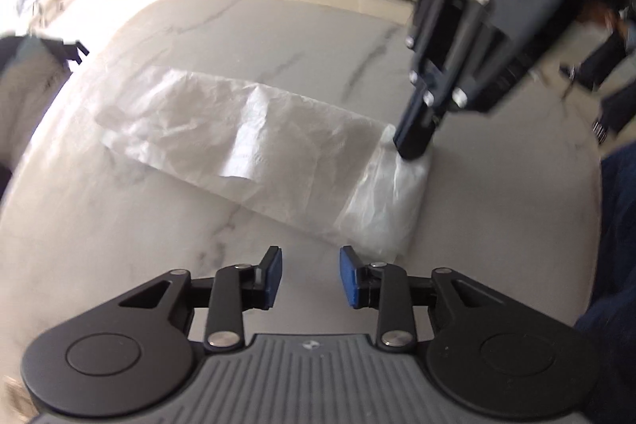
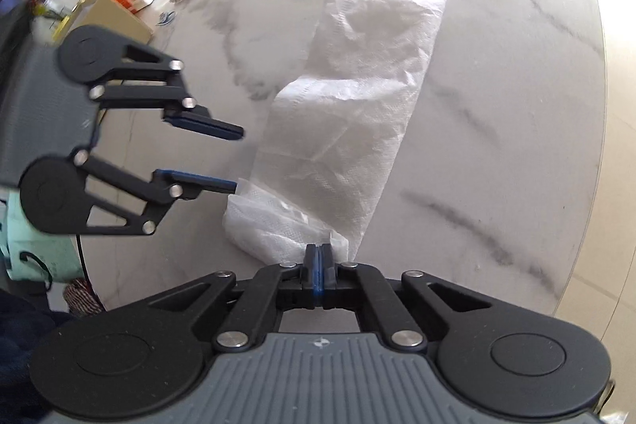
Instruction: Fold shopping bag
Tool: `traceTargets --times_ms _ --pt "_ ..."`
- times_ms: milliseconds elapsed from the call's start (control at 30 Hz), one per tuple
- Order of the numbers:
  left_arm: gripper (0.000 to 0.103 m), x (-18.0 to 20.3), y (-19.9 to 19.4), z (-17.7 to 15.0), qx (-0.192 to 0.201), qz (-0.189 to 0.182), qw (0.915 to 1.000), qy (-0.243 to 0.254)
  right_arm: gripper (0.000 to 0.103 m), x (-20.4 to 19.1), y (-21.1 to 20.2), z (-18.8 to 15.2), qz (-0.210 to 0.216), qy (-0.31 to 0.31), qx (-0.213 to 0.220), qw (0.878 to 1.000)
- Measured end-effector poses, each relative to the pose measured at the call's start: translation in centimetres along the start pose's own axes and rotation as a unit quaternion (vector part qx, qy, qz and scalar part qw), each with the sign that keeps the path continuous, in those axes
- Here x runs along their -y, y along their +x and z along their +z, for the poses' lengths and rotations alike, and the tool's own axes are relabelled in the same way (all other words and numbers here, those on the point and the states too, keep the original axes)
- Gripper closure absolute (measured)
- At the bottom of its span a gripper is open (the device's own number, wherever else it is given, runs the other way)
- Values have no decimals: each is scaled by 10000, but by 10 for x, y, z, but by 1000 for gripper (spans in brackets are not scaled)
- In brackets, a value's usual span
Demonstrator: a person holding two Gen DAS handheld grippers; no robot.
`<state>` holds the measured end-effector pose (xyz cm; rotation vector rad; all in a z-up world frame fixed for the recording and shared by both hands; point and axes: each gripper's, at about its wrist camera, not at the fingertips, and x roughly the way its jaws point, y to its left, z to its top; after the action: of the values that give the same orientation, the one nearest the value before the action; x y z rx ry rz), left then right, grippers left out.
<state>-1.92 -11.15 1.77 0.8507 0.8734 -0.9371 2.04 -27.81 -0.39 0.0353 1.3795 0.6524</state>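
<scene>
Left tongs [image 2: 236, 158]: pads apart, gap narrow, nothing between them, hovering over bare marble surface [image 2: 497, 74] just beside near-left corner of bag. Shopping bag [image 2: 357, 114]: white, crinkled, folded into long strip, lying flat mid-surface, near end doubled over into thicker wad. Right tongs [image 2: 318, 263]: pads pressed together at folded end's edge, tips on plastic; whether film is pinched between pads cannot tell. Clutter of boxes at surface's far-left edge.
</scene>
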Motion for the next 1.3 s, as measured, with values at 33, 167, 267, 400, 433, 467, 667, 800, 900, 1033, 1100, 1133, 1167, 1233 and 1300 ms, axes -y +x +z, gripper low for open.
traceTargets --times_ms 33,167,267,400,433,467,667,800,900,1033,1100,1133,1167,1233,1300 --pt "71 8 -9 2 158 146 9995 235 103 4 1 4 64 151 -90 9998" --pt "70 45 -26 8 601 407 9897 1236 103 22 4 17 399 789 -487 9949" --pt "70 71 -13 7 523 412 9783 1960 103 33 7 24 616 1014 -750 9901" --pt "70 81 5 9 362 400 9718 2297 103 37 7 30 724 1120 -927 9867" --pt "70 80 7 10 341 378 9721 2289 103 37 7 30 721 1133 -942 9865" --pt "71 78 9 11 320 355 9725 2281 103 36 7 31 718 1146 -957 9862" --pt "73 70 14 19 237 113 9723 2324 103 46 11 34 898 1429 -1090 9796" --pt "73 56 18 30 65 -215 9788 2034 103 53 13 38 1031 1492 -1237 9756" --pt "73 37 22 37 -37 -609 9859 1556 103 54 14 39 1058 1507 -1251 9749" --pt "73 9 31 41 -140 -1185 9891 863 103 55 13 35 1081 1547 -1171 9750" --pt "72 3 34 41 -135 -1354 9872 837 103 54 12 33 1074 1525 -1128 9760" --pt "72 4 35 43 -142 -1318 9870 907 103 54 11 32 1061 1512 -1115 9765" --pt "72 5 36 45 -151 -1276 9869 976 103 53 11 32 1043 1509 -1105 9768" --pt "71 7 38 49 -168 -1191 9865 1115 103 52 10 32 1010 1512 -1100 9772" --pt "71 17 30 46 -40 -829 9878 1317 103 53 10 31 1001 1566 -1100 9764"
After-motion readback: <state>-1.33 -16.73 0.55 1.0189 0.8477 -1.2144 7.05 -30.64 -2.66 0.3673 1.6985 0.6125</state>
